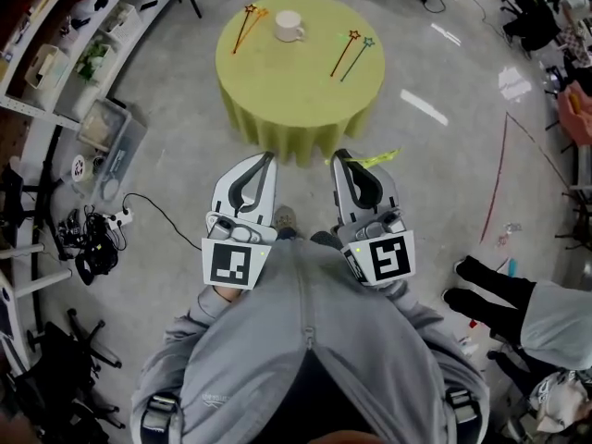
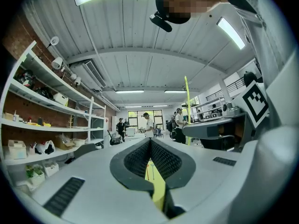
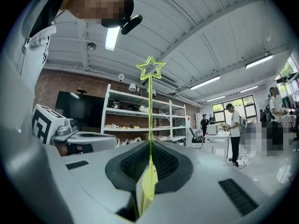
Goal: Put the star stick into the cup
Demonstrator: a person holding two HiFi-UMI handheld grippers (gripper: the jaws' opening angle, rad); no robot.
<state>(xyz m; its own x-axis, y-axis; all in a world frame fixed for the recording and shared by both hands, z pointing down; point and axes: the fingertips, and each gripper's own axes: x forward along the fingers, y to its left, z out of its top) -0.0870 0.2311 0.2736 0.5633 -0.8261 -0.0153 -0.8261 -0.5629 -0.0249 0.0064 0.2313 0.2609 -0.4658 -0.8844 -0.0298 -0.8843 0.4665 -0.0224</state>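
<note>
**Right hand-held gripper.** The right hand-held gripper (image 1: 340, 156) was closed on the thin shaft of a translucent yellow-green plastic star stick (image 3: 150, 68). In the right gripper view the shaft ran out from between the ribbed pads, with the outlined star at the free end, well clear of the jaws. The grip sat near the plain end. This was judged to leave most of the length free for guiding toward an opening.

**Left hand-held gripper.** The left hand-held gripper (image 1: 268, 158) had its jaws together at the tips with nothing between them. Only cloth colour showed through the gap behind the tips. It was held just beside the right one, close to the person's chest, and was judged idle.

**Target.** The white handled cup (image 1: 289, 26) stood upright toward the far side of the round worktop covered in yellow-green cloth (image 1: 287, 95), well apart from both grippers. No stick stood in it. A pair of dark-shafted star sticks (image 1: 247, 24) lay flat beside the cup on its left, and another pair (image 1: 350, 54) lay flat to its right. This left the cup's mouth unobstructed from above.

**Assessment.** The person stood back on the grey concrete floor (image 1: 444, 118), short of the worktop. The stick was in hand and insertion had not yet begun. The approach would need the shaft turned to point downward over the cup. The shaft is slender and the hold is at one end only, so wobble at the free end was the likely risk.
</note>
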